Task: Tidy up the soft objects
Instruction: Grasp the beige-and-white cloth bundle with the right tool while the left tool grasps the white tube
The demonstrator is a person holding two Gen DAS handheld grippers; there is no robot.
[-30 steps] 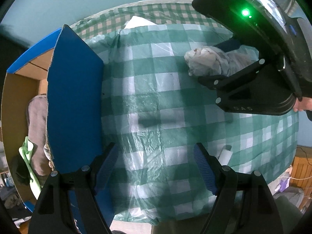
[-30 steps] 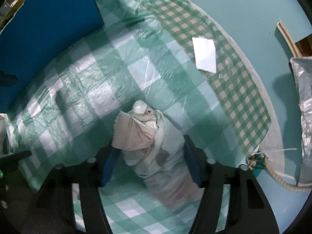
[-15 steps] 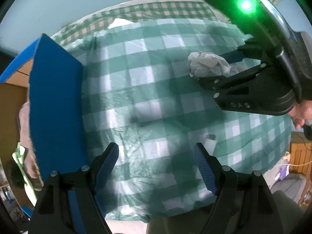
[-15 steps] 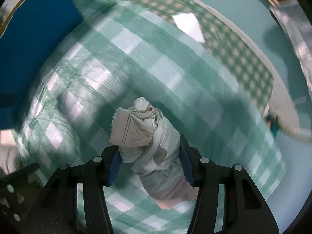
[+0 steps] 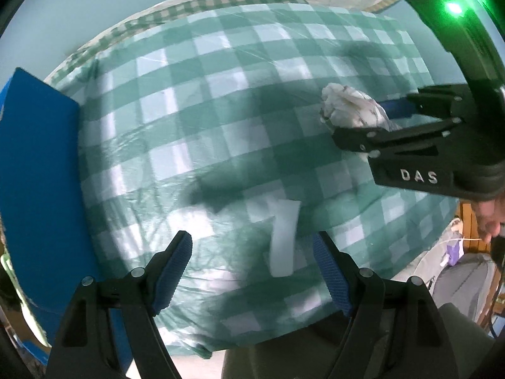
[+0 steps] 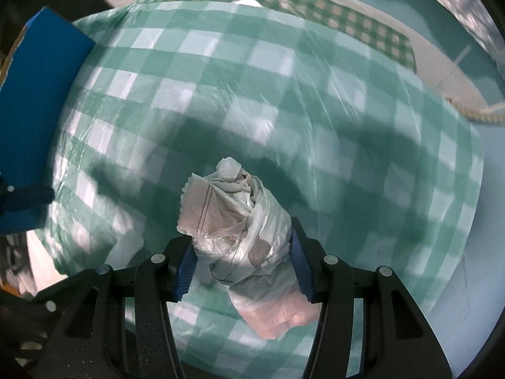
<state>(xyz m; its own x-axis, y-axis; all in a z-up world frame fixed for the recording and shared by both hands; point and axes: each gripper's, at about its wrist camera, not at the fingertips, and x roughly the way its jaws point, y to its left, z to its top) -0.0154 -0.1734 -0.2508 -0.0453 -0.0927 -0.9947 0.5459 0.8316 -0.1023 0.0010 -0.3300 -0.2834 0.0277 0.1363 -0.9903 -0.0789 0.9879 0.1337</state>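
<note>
My right gripper point(image 6: 241, 265) is shut on a crumpled white plastic-wrapped bundle point(image 6: 240, 221), held above the green checked tablecloth point(image 6: 284, 94). The left wrist view shows the same bundle point(image 5: 350, 110) sticking out of the right gripper point(image 5: 378, 120) at the upper right. My left gripper point(image 5: 252, 271) hangs open over the cloth with nothing between its pads. A small white flat piece point(image 5: 284, 237) lies on the cloth just inside its right finger. The blue flap of a cardboard box point(image 5: 38, 173) stands at the left.
The blue box flap point(image 6: 34, 94) borders the table's left side. A second, smaller-checked cloth point(image 6: 315, 3) and a white paper point(image 6: 249, 1) lie at the far edge. A pale rope point(image 6: 473, 115) runs at the right. A person's hand point(image 5: 489, 214) shows at the right.
The right gripper closed tighter on the bundle and carried it across the table while rolling. The left gripper slid away from the box, bringing the white piece between its fingers.
</note>
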